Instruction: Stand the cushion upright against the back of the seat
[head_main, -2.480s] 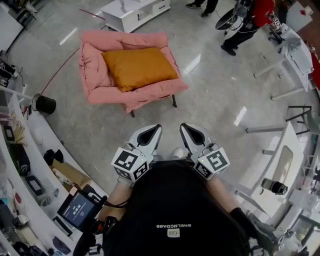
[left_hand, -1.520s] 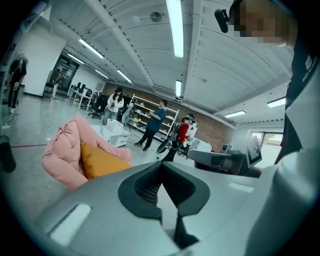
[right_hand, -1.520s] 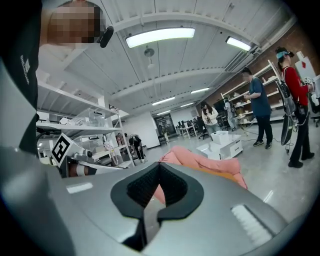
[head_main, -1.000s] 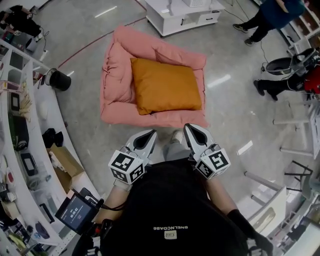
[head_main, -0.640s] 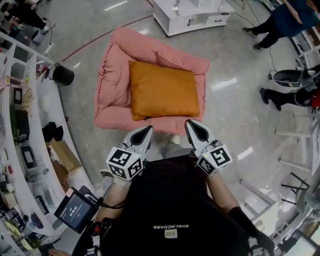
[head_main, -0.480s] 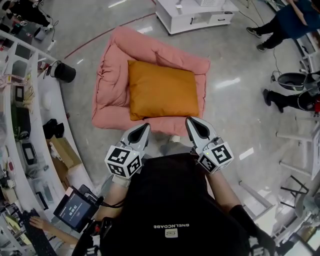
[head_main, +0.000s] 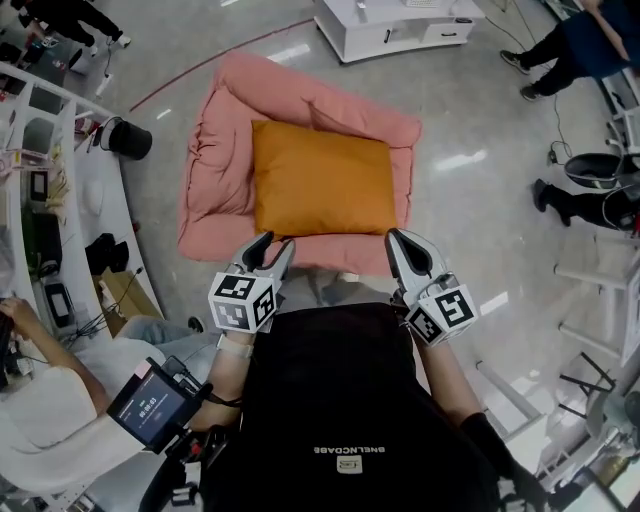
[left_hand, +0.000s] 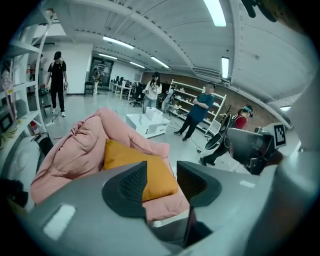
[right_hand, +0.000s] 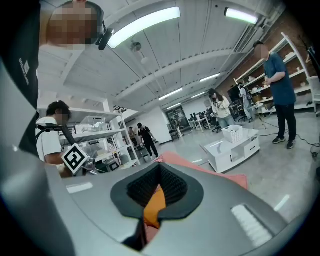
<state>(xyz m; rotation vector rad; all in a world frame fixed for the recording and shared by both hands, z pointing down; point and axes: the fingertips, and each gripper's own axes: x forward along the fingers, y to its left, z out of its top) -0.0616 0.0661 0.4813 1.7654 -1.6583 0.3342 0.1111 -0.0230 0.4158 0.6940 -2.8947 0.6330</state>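
An orange cushion lies flat on the pink padded seat, whose raised back is on the far side. Both grippers hover at the seat's near edge, short of the cushion. My left gripper is opening, with nothing between its jaws. In the left gripper view, the cushion and seat show beyond the parted jaws of that gripper. My right gripper is shut and empty. In the right gripper view, a sliver of the cushion shows behind the gripper.
A low white cabinet stands behind the seat and a black bin to its left. A curved white shelf runs along the left, with a seated person beside it. People stand at the right.
Both grippers came closer to the seat's near edge. The left gripper tipped downward and its jaws parted. The right stayed shut.
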